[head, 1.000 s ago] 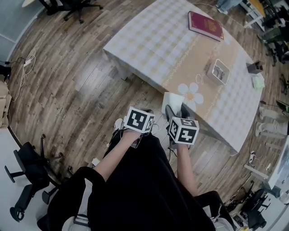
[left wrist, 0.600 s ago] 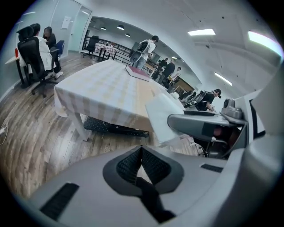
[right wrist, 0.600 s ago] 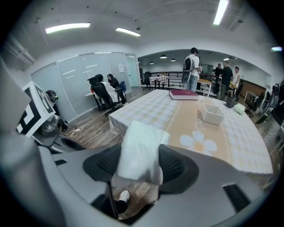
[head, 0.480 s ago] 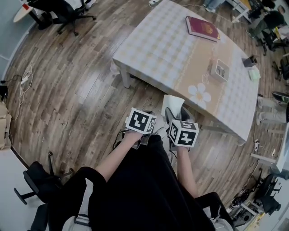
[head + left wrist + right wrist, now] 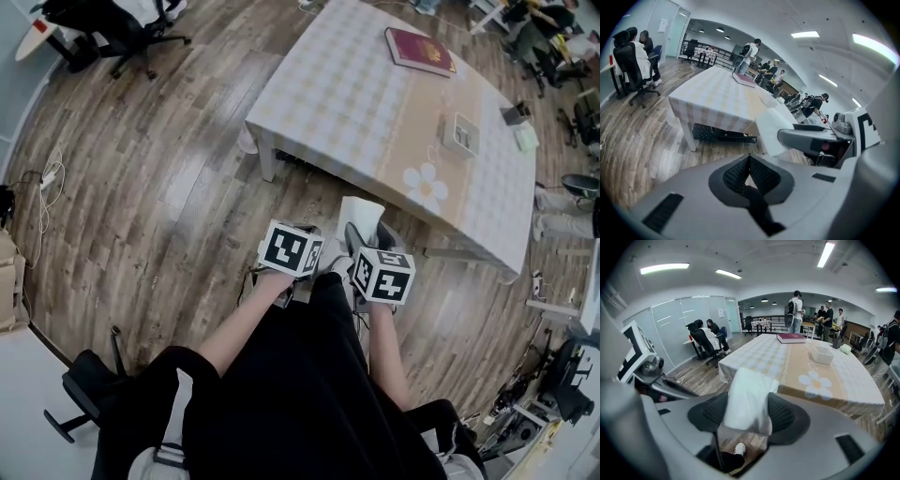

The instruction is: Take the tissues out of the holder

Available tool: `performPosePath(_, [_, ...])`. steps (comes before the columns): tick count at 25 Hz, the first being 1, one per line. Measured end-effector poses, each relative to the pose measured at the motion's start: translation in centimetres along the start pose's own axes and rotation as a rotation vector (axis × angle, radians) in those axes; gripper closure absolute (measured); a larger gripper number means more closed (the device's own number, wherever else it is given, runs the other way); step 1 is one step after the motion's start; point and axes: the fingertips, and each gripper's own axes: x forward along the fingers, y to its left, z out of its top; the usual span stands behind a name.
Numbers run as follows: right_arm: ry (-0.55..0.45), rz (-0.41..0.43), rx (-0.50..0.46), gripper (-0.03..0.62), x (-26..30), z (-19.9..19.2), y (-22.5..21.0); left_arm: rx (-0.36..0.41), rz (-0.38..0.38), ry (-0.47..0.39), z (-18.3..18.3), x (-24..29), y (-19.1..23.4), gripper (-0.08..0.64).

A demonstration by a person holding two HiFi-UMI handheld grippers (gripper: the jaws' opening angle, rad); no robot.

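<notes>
Now, left gripper [image 5: 749, 165] — jaws pressed together, nothing between. Right gripper [image 5: 747, 414] clamped on tissues [image 5: 749, 397], held over floor [image 5: 141, 187], just short of table [image 5: 347, 84] edge. Tissues likely light, soft, crushable, quick to tear; best gripped mid-wad, not by loose corner. Holder [image 5: 461, 134] on table, well apart, far right. Open floor at left — 1 table edge ahead, chair [image 5: 112, 23] further off.
</notes>
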Motion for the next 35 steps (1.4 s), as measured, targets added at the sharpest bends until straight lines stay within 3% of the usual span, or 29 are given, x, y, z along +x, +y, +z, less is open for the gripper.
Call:
performPosePath(12, [-0.001,0.01,0.013,0.31,1.4,0.8,-0.5,-0.008,0.0,0.009,0.6,0.6,0.9,0.56])
performPosePath(35, [0.019,0.086,-0.023,0.31,10.7,11.1,-6.2,-0.03,0.063,0.009,13.4,5.9,3.8,0.56])
